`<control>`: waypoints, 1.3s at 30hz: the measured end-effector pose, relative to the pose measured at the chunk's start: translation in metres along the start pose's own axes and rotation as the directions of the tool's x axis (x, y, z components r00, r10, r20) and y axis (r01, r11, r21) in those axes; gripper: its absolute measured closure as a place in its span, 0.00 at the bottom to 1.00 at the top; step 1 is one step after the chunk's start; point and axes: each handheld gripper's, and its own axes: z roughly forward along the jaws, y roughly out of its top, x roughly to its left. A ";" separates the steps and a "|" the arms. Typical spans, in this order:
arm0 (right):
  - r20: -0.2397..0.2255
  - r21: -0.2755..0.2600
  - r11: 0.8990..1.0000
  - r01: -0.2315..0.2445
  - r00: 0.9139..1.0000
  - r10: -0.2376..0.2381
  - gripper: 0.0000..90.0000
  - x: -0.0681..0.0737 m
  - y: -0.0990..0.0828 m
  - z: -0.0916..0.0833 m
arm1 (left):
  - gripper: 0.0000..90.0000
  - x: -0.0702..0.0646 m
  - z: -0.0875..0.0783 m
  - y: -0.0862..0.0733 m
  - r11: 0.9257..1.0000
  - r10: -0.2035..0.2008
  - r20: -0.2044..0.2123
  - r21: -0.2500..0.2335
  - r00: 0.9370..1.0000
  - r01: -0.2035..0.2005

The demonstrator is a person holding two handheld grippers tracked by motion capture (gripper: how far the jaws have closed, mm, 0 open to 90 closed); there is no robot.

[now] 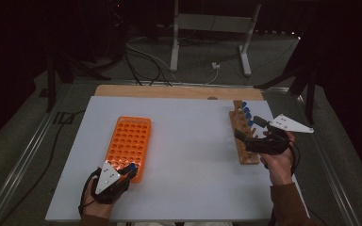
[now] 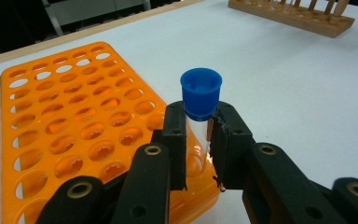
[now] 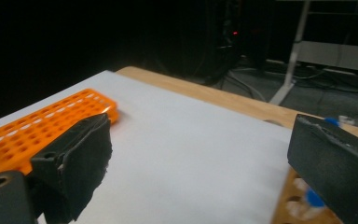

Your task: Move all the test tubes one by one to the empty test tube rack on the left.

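In the high view, the left gripper (image 1: 125,175) held a blue-capped tube (image 1: 132,166) at the near right corner of the orange rack (image 1: 128,146), while the right gripper (image 1: 250,128) hung beside the wooden rack (image 1: 243,141), where more capped tubes (image 1: 247,113) stood in a row. In the left gripper view, the jaws were clamped on the tube (image 2: 199,126) just under its blue cap (image 2: 201,92), the tube upright with its lower end over the corner of the orange rack (image 2: 74,130); whether it sat in a hole could not be told. The tube looked light, stiff, smooth and probably breakable, so a gentle grip high on the wall below the cap seemed right. In the right gripper view, the jaws stood wide apart with nothing between them, over the table (image 3: 191,154).
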 end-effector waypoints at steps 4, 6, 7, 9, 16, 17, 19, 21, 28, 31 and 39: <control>0.041 -0.005 1.000 -0.015 0.999 0.016 0.07 -0.014 -0.002 -0.001 | 0.67 0.003 0.000 -0.003 0.999 -0.030 0.003 -0.012 1.000 0.030; 0.064 0.001 1.000 -0.031 0.998 0.030 0.07 -0.022 -0.005 0.001 | 0.57 0.005 -0.002 -0.002 0.998 -0.048 0.004 -0.030 0.999 0.048; 0.074 0.004 0.999 -0.037 0.997 0.037 0.08 -0.026 -0.007 0.003 | 0.52 0.006 -0.003 -0.001 0.997 -0.057 0.003 -0.044 0.998 0.057; 0.095 0.018 0.999 -0.046 0.994 0.044 0.10 -0.032 -0.010 0.008 | 0.43 0.007 -0.006 0.000 0.995 -0.069 0.000 -0.066 0.998 0.069; 0.158 0.060 0.996 -0.062 0.986 0.052 0.16 -0.046 -0.021 0.024 | 0.18 0.015 -0.013 0.003 0.982 -0.141 -0.019 -0.127 0.990 0.138; 0.163 0.067 0.996 -0.059 0.986 0.047 0.17 -0.047 -0.022 0.026 | 0.18 0.018 -0.015 0.003 0.978 -0.158 -0.027 -0.140 0.987 0.153; 0.169 0.081 0.995 -0.054 0.985 0.040 0.19 -0.049 -0.024 0.029 | 0.12 0.022 -0.018 0.003 0.972 -0.186 -0.040 -0.152 0.982 0.178; 0.168 0.094 0.994 -0.051 0.985 0.035 0.19 -0.050 -0.026 0.032 | 0.11 0.024 -0.020 0.004 0.967 -0.201 -0.058 -0.171 0.978 0.189; 0.202 0.133 0.987 -0.088 0.978 0.060 0.27 -0.062 -0.037 0.040 | 0.11 0.030 -0.025 0.004 0.960 -0.223 -0.090 -0.194 0.971 0.202; 0.207 0.158 0.983 -0.089 0.977 0.055 0.43 -0.064 -0.042 0.043 | 0.02 0.032 -0.023 0.004 0.961 -0.234 -0.119 -0.180 0.965 0.210; 0.206 0.203 0.977 -0.068 0.978 0.025 0.80 -0.065 -0.047 0.051 | 0.01 0.037 -0.024 0.002 0.957 -0.251 -0.150 -0.186 0.956 0.222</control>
